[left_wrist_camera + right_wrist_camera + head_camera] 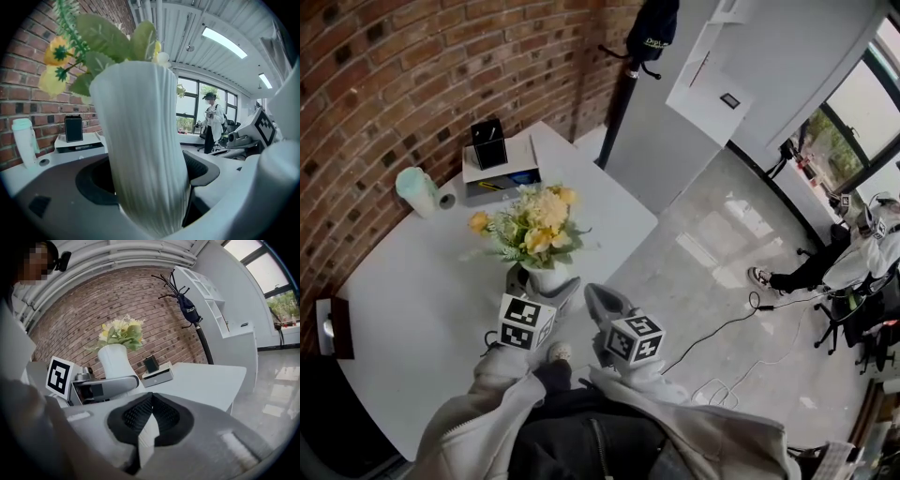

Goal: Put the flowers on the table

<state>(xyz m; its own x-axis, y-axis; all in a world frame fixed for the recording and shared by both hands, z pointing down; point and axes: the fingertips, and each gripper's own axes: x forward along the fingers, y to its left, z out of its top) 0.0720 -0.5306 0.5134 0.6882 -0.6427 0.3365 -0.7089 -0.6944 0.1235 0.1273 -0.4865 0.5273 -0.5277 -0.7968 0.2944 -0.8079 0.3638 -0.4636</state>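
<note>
We see a white table [422, 309] set vs. a brick wall [384, 84], w/ a teal tumbler [416, 191] and a white box [502, 173] at its far side. There's polished grey floor [722, 244], a coat rack [623, 103] and windows [862, 112] on the right. Our left gripper [147, 178] is clamped on the ribbed white vase [140, 140], jaws wide round its lower body, w/ the flowers [534, 220] upright over the table's near-right part; can't tell if the base touches. Right gripper [150, 401] sits just beside it, jaws pressed together, empty, apart from the vase.
</note>
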